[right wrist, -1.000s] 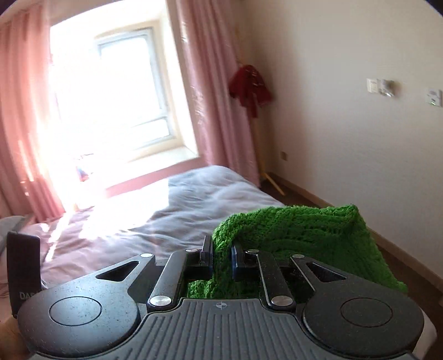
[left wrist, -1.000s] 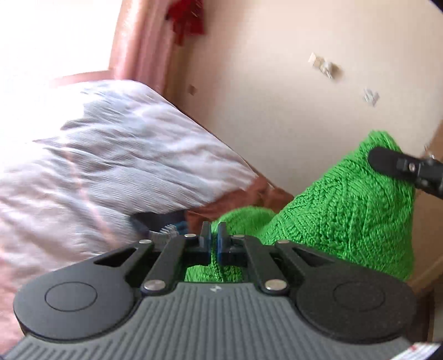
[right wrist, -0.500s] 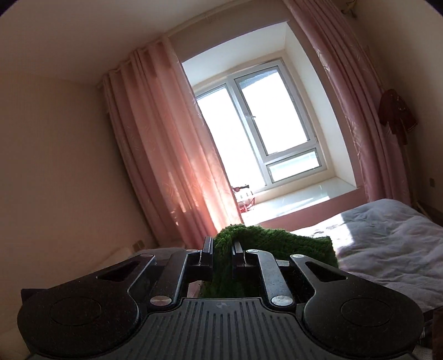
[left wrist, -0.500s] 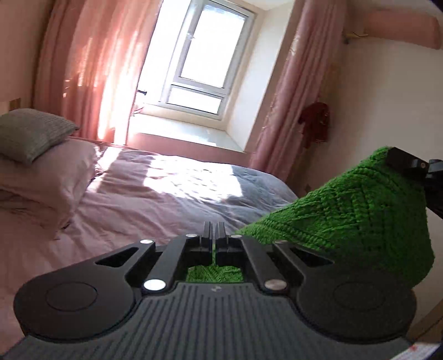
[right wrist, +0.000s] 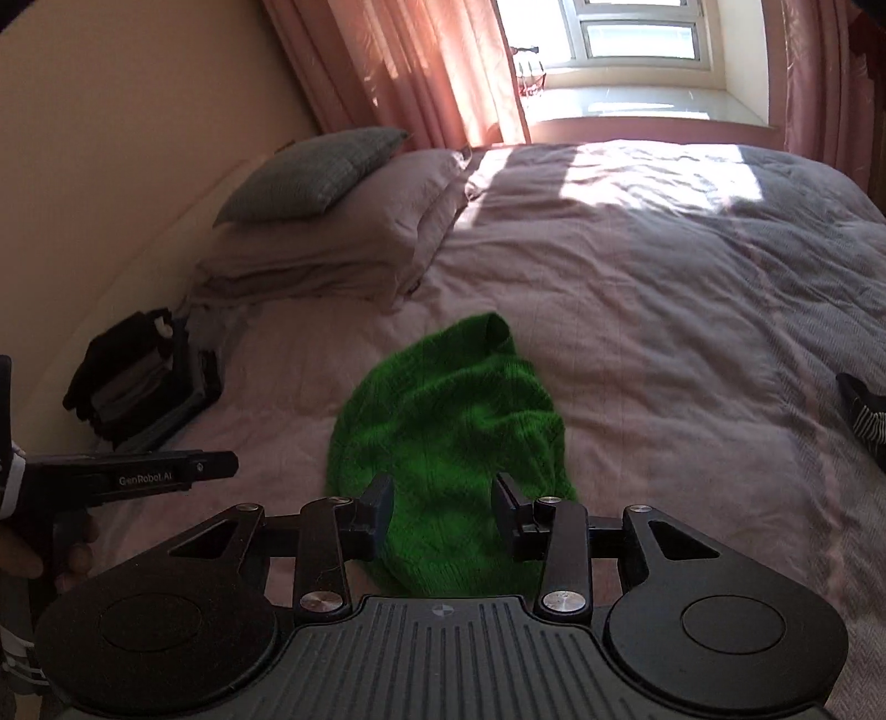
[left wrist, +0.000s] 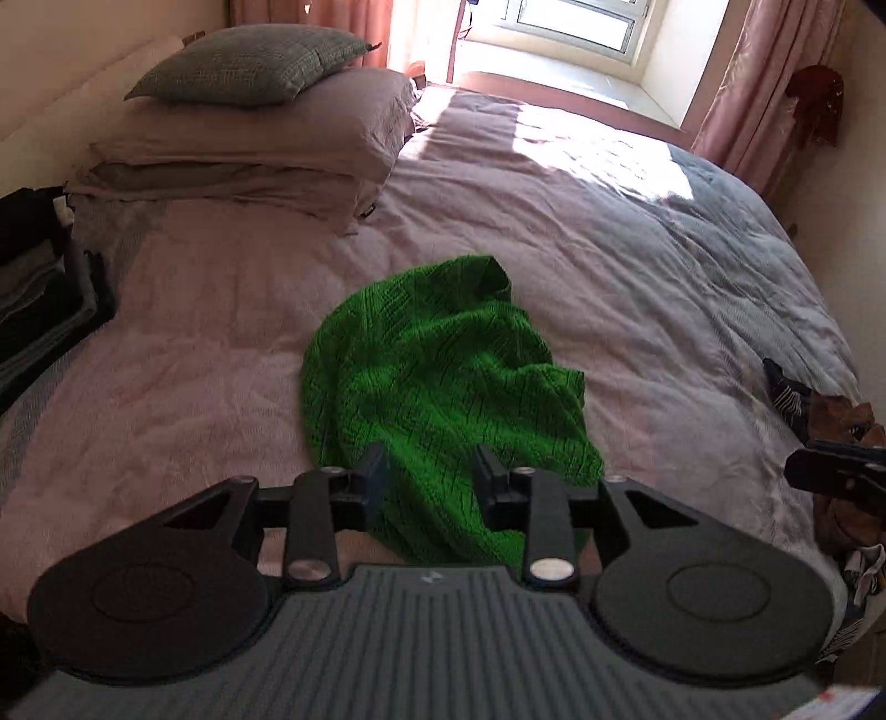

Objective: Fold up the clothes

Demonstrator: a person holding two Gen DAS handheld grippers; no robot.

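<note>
A green knitted garment [left wrist: 437, 382] lies crumpled in a heap on the pinkish-grey bedspread [left wrist: 609, 260]; the right wrist view shows the same heap [right wrist: 448, 437]. My left gripper [left wrist: 429, 471] is open just above the heap's near edge, with nothing between its fingers. My right gripper [right wrist: 443, 507] is open too, hovering over the garment's near part. In the right wrist view the other gripper's body [right wrist: 127, 476] reaches in from the left, held by a hand. A black tip of the other gripper [left wrist: 836, 476] shows at the right of the left wrist view.
Stacked pillows [left wrist: 260, 116] sit at the bed's head. A dark pile of folded clothes [right wrist: 138, 382] rests at the left side. More clothes, striped and brown [left wrist: 819, 410], lie at the bed's right edge. A window [right wrist: 637, 39] with pink curtains is beyond.
Both grippers were shut on the green garment and held it up in the air. Now both have opened and the garment lies dropped on the bed.
</note>
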